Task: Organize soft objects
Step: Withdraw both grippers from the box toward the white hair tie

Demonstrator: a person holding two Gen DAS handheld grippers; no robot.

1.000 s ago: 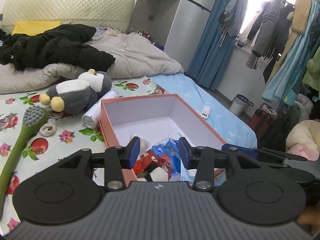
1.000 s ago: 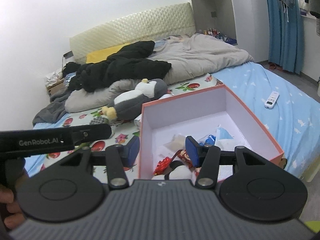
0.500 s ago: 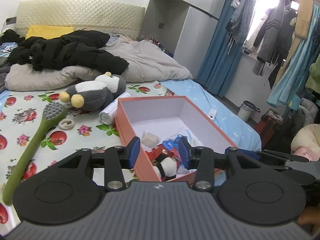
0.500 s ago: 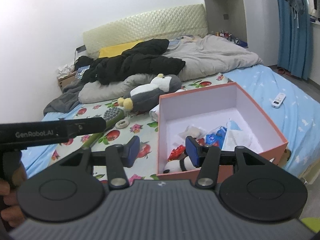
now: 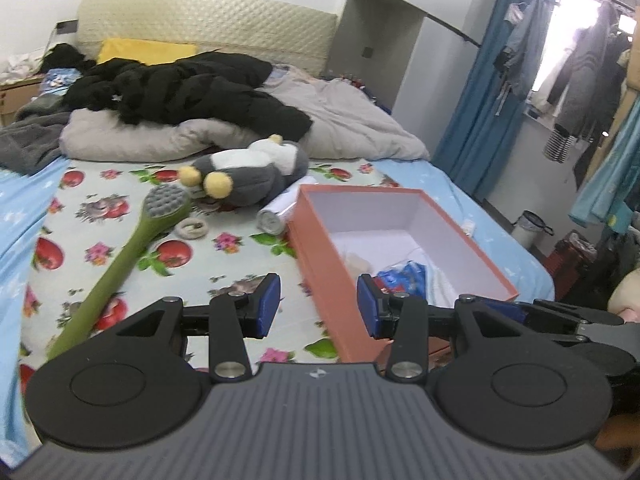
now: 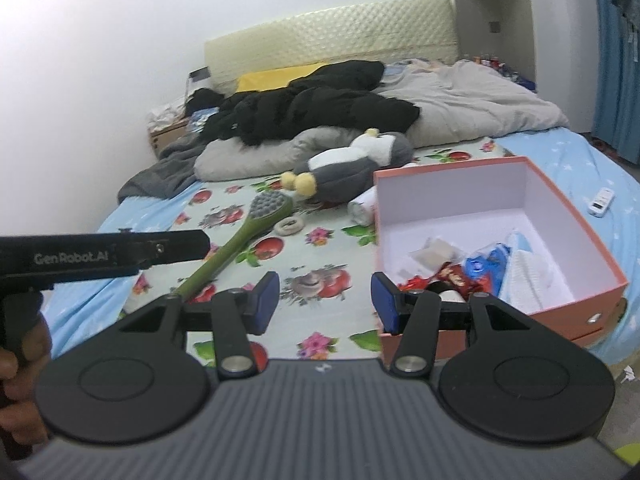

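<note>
An orange box [image 5: 320,240] [image 6: 580,216] with a white inside stands open on the bed, holding a white cloth [image 6: 532,268], snack packets [image 6: 452,276] and a blue pouch [image 5: 400,276]. A grey and white plush penguin [image 5: 248,172] [image 6: 352,164] lies beyond the box's far left corner. My left gripper [image 5: 318,306] hovers open and empty before the box's near left corner. My right gripper [image 6: 322,302] hangs open and empty over the sheet, left of the box.
A green long-handled brush [image 5: 132,248] [image 6: 236,244], a pale ring [image 5: 193,227] and a white roll [image 5: 276,212] lie on the fruit-print sheet [image 5: 224,264]. A black jacket [image 5: 180,92] tops the grey duvet [image 5: 352,124]. A remote [image 6: 600,201] lies right of the box. Clothes hang at right.
Both grippers have drawn back and swung left, so the box has slid rightward in both views and more sheet shows. Jaw gaps look unchanged.
</note>
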